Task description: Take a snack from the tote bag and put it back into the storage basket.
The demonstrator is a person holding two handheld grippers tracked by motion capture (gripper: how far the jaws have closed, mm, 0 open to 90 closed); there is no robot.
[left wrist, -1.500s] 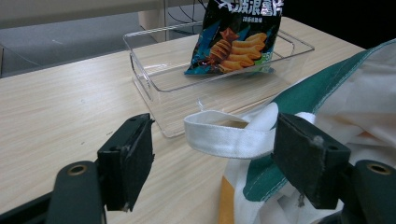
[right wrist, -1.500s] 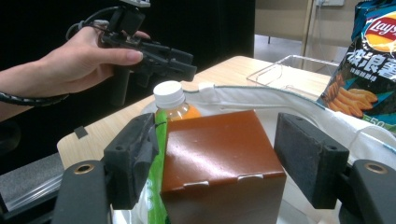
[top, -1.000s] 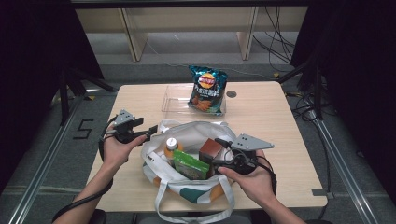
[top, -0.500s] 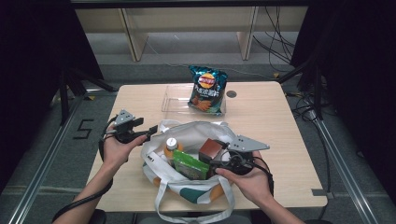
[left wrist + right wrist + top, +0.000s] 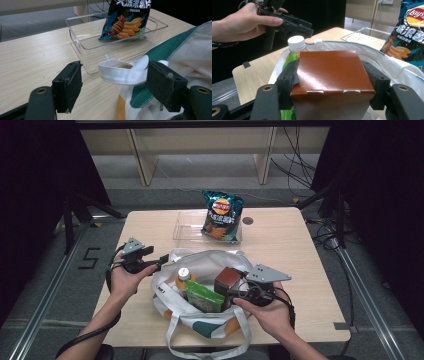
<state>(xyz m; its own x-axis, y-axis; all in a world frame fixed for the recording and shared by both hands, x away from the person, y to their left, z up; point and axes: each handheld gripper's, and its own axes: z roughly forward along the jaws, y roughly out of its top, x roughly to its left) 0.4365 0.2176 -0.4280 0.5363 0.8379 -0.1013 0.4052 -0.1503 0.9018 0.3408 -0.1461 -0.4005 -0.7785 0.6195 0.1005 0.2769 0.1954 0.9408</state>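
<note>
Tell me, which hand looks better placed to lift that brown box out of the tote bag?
The right. Its claw has just been closing, jaws either side of the brown box in the tote bag. The left claw stands open at the bag's strap, away from the box.

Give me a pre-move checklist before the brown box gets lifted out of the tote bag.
1. Right gripper jaws, just closing, flank the glossy brown cardboard box on both sides: ok.
2. Pads pressing firmly: cannot tell.
3. Left gripper open around the white fabric tote bag's white handle strap, not clamping it: not ok.
4. Space above box free: ok.
5. Clear plastic bin has room beside the blue chip bag: ok.
</note>
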